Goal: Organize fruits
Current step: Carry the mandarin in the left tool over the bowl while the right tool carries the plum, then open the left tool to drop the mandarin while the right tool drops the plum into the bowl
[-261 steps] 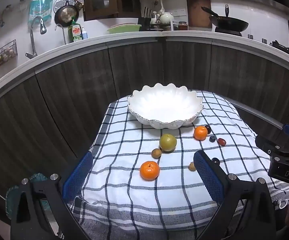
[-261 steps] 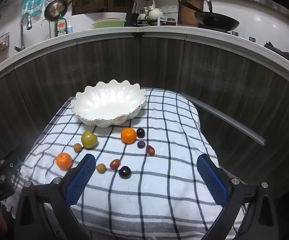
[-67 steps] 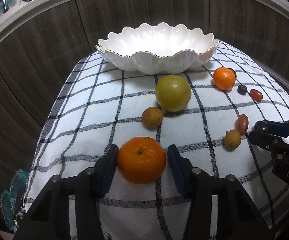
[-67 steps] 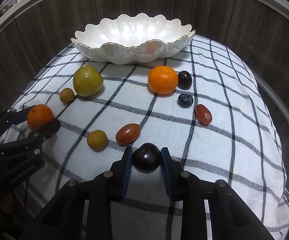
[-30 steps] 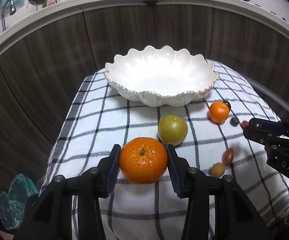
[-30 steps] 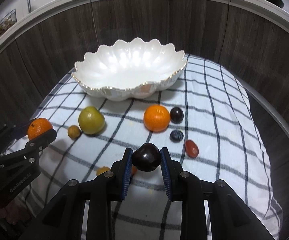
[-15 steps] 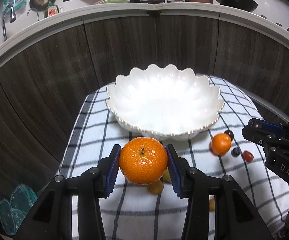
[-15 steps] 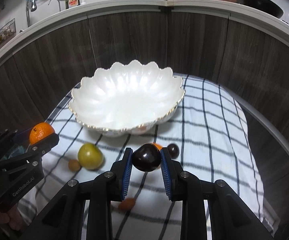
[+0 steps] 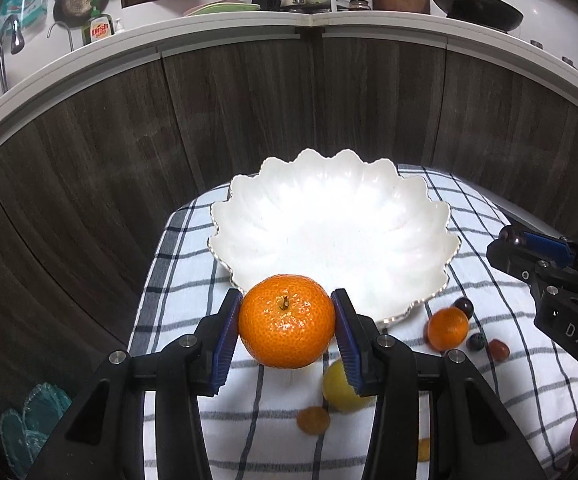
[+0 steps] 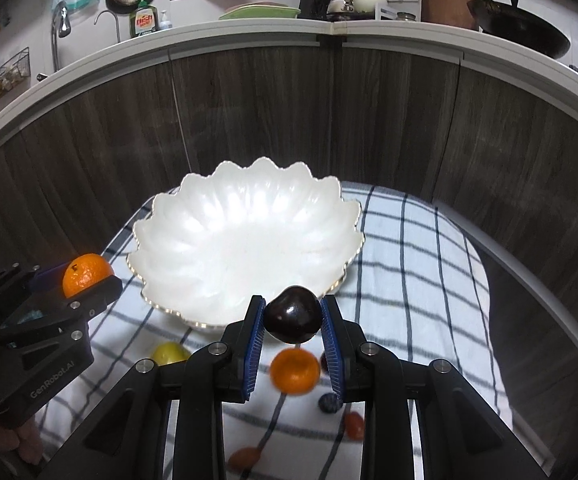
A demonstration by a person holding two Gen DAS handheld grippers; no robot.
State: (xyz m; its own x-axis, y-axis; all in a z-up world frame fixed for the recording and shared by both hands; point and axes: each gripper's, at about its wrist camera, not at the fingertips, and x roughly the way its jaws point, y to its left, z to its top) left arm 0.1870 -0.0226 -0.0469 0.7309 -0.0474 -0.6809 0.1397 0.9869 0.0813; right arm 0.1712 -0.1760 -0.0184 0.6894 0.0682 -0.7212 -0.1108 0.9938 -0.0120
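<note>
1. Glossy white ceramic, that's the bowl (image 9: 329,232): scalloped petal-shaped rim with a thin gold edge and ribbed inside. It sits at the far end of a checked cloth (image 9: 177,280), white with dark grid lines.
2. The left gripper (image 9: 287,322) has its ribbed blue pads clamped on a big mandarin (image 9: 287,320), pebbly orange skin, little stem facing up. It's held in the air by the bowl's near rim.
3. The right gripper (image 10: 292,320) is squeezed narrow on a dark plum (image 10: 292,314), smooth, shiny, almost black, also up near the bowl's near edge.
4. Still lying on the cloth: a smaller mandarin (image 9: 448,328), a round yellow-green fruit (image 9: 339,388), a matte blueberry (image 9: 476,342), a red oval grape-like one (image 9: 498,349) and a tan ball (image 9: 313,420).
5. Behind it all, dark wood-grain cabinet panels (image 9: 249,120).
</note>
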